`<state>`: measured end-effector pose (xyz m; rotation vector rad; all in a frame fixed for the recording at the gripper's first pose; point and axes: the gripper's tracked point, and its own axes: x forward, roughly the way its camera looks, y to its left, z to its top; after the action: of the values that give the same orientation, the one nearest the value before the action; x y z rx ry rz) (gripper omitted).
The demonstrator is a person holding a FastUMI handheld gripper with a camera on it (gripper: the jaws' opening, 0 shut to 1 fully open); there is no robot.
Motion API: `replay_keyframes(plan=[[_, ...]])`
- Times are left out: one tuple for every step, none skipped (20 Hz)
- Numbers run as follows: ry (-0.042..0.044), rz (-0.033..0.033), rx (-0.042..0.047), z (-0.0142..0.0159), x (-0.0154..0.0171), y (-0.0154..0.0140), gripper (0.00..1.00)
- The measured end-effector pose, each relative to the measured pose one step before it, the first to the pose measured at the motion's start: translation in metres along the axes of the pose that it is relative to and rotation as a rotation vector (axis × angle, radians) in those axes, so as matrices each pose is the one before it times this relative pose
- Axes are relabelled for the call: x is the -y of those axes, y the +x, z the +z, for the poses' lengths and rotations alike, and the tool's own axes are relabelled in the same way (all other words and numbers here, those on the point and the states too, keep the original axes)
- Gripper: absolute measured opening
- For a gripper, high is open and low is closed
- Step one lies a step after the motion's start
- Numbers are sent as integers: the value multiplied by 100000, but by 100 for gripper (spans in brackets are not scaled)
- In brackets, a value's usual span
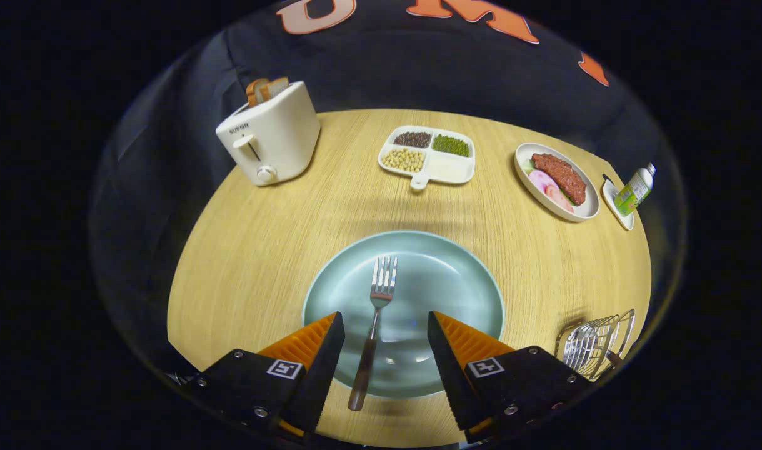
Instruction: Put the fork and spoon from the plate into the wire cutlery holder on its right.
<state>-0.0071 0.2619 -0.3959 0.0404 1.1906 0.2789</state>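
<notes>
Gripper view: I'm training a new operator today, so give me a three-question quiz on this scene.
1. True or false: the fork lies between the open fingers of the hand-held gripper.
2. What sticks out of the toaster?
3. The wire cutlery holder stands on which side of the plate: A left, B right?

Key: 1 true; 2 bread slices; 3 B.

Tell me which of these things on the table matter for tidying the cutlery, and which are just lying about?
For the job:
- fork, lying on the plate, between the open claw fingers
- plate
- wire cutlery holder, right of the plate

Just lying about:
- toaster with bread
- divided tray of beans
- dish of food
- small bottle
</notes>
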Motion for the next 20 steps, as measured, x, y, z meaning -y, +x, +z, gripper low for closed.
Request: replay_keyframes(plan=[[-995,-18,-4941,-981,-193,463,77],[-934,290,-4416,-743,-158,291,75],[-921,-805,-3844,-789,-52,348,73],[-1066,-571,-2517,-532,-40,435,71],[-686,-859,-2966,-500,133,330,68],[-180,241,-2575,-403,-94,224,65],[96,-216,-1676,-100,-16,299,60],[192,-441,-947,-85,32,88,54],[563,-20,-626,104,19,244,49],[648,-948,-425,93,144,150,43],[1384,-712,-117,184,213,132,37],[2520,-643,-228,141,330,-213,31],[2022,1166,-601,-92,-91,-175,18],[945,1493,251,136,7,160,13],[247,1400,674,203,-112,-174,10],[-247,752,1694,287,112,-389,9],[-235,456,1940,218,163,-404,8],[603,852,1595,276,129,-500,8],[803,1193,1059,-52,121,-739,7],[913,665,1593,14,394,-856,7]])
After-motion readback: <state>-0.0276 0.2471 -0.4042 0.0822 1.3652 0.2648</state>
